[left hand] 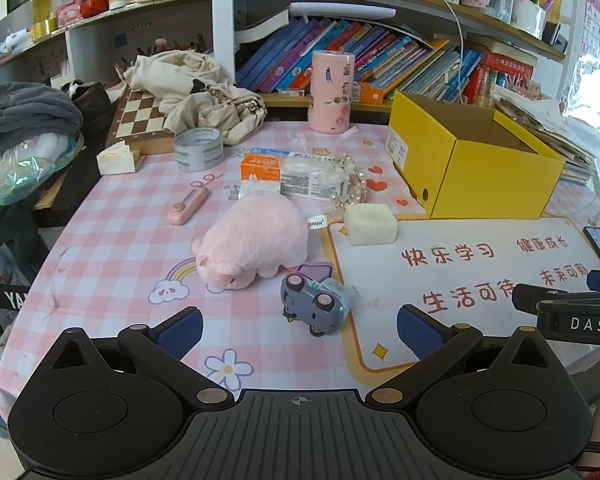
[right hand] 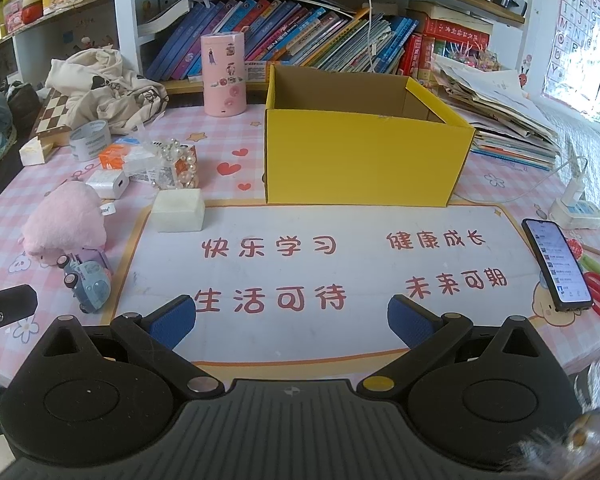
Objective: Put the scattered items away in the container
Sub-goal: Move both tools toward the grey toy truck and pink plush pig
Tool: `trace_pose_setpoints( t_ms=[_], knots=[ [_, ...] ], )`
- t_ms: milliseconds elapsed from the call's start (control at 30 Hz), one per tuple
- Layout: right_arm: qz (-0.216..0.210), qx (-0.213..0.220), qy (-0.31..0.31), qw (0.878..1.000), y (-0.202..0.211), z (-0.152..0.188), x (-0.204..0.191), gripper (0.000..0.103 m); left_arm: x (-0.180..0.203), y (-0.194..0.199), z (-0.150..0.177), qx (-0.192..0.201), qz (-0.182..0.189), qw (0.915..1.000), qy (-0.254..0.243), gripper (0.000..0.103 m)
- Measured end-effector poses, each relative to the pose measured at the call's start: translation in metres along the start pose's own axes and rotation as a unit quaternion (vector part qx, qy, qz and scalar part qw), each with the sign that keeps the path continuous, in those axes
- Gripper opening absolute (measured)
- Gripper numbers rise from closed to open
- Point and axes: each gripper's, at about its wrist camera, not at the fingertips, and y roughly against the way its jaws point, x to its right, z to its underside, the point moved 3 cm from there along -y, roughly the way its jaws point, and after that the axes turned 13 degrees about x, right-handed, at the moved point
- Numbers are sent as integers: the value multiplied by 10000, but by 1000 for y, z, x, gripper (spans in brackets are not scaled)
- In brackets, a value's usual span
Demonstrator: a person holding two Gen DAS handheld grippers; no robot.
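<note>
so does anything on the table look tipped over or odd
Yes: the grey toy car lies on its side, wheels facing out, just in front of the pink plush. The yellow box stands upright and looks empty from here.

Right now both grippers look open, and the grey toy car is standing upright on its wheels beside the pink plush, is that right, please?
Not quite: the grey toy car lies tipped on its side, wheels facing sideways, as the left wrist view shows. It is beside the pink plush, and the left gripper and right gripper are open.
</note>
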Motion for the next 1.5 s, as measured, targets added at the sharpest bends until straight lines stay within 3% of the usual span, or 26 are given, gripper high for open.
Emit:
trace_pose_setpoints(
  t_ms=[1500],
  knots=[
    [-88,-16,99,9999,2,2,-7,103,0,5,1,56,268,9996,30,103]
  ],
)
